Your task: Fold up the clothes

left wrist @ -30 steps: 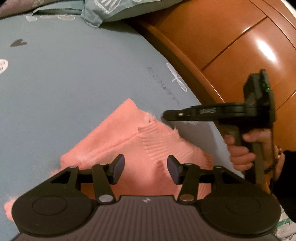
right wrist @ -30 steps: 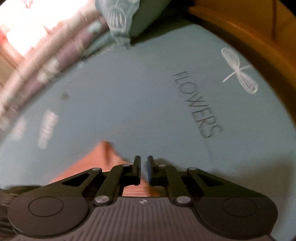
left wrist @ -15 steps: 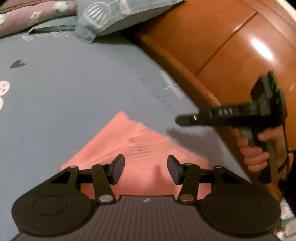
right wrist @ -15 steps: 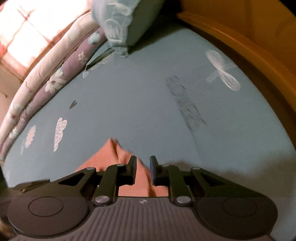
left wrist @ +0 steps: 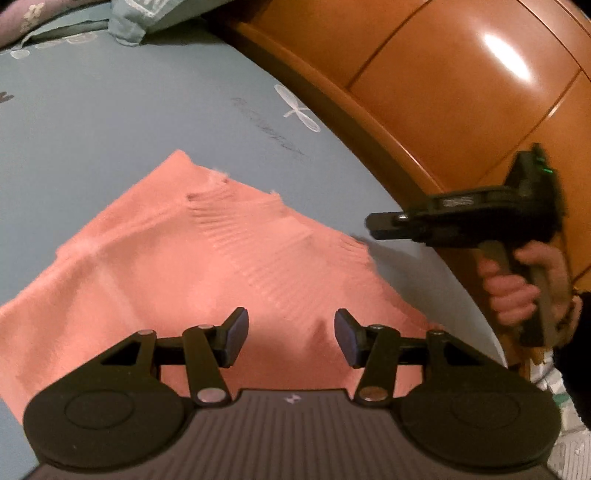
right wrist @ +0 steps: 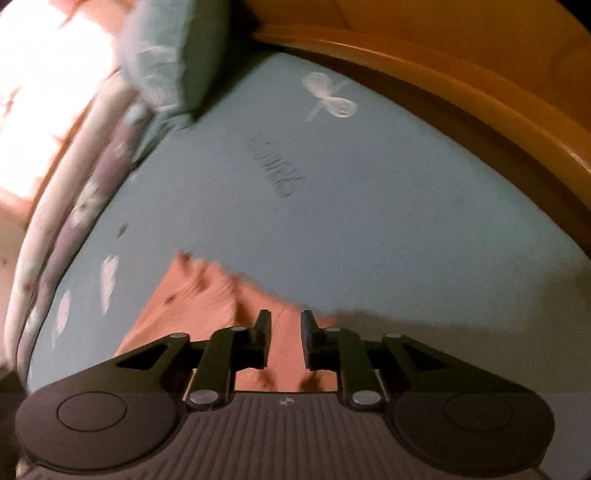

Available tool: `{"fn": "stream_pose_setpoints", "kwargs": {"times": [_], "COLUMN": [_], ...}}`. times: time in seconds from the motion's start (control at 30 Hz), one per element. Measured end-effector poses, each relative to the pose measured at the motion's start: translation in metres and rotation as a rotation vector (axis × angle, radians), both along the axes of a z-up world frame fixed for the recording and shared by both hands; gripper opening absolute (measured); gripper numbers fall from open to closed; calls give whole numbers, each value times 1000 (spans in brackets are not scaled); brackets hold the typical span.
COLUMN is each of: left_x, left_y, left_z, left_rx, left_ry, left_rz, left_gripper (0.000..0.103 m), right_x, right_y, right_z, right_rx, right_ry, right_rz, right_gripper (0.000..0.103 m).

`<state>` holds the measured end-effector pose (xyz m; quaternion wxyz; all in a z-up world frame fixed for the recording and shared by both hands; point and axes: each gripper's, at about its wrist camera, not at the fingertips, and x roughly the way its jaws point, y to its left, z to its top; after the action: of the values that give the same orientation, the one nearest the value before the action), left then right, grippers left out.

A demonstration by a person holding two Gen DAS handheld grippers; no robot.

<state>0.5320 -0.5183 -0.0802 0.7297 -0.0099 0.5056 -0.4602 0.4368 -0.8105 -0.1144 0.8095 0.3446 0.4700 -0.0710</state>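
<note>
Pink sweater [left wrist: 192, 280] is lying flat on the blue bedsheet [left wrist: 110, 122], ribbed part up top w/ one corner pointing away toward the pillow [left wrist: 147, 14]. Looks like it's got at least one layer doubled over, but can't say if that's a done fold or just how it's lying, tbh it fits both a half-folded state and a nearly finished one.

Left gripper [left wrist: 291, 332] hangs right over the near middle of the sweater, fingers wide apart, nothing between them. Right gripper [right wrist: 284, 339] is partly spread, gap narrower than the left's, also holding nothing; in the left cam you can see it off to the right side, held in a hand [left wrist: 524, 291], tip near the sweater's right edge but not touching afaict. The wooden bed frame [left wrist: 369, 122] runs just behind it.

Key relation imo: the sweater spreads out ahead and to the left of the left gripper, long side running left-to-right across the view. So the left one is closer to the body of it, the right one only to the right-hand edge. Right cam is blurry so exact contact there is hard to call.
</note>
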Motion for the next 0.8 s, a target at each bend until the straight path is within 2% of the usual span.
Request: {"fn": "stream_pose_setpoints", "kwargs": {"times": [0.27,0.43,0.63,0.7,0.8], "left_x": [-22,-36,-42,-41,-40], "left_y": [-19,-35,-61,-72,-91], "left_z": [8,2,18,22,22], "left_rx": [6,59,67,65,63], "left_ry": [-2,-11,-56,-71,-80], "left_rz": [-54,-108,-165,-180,-187], "left_gripper": [51,51,51,51,51], "right_x": [-49,-80,-95,-109,-114], "right_y": [18,30,30,29,22], "right_z": [-9,-15,0,8,3], "right_rx": [63,103,84,76,76], "right_ry": [38,62,84,67,76], "right_rz": [-35,-58,-112,-131,-149], "right_gripper": [21,19,21,27,27]}}
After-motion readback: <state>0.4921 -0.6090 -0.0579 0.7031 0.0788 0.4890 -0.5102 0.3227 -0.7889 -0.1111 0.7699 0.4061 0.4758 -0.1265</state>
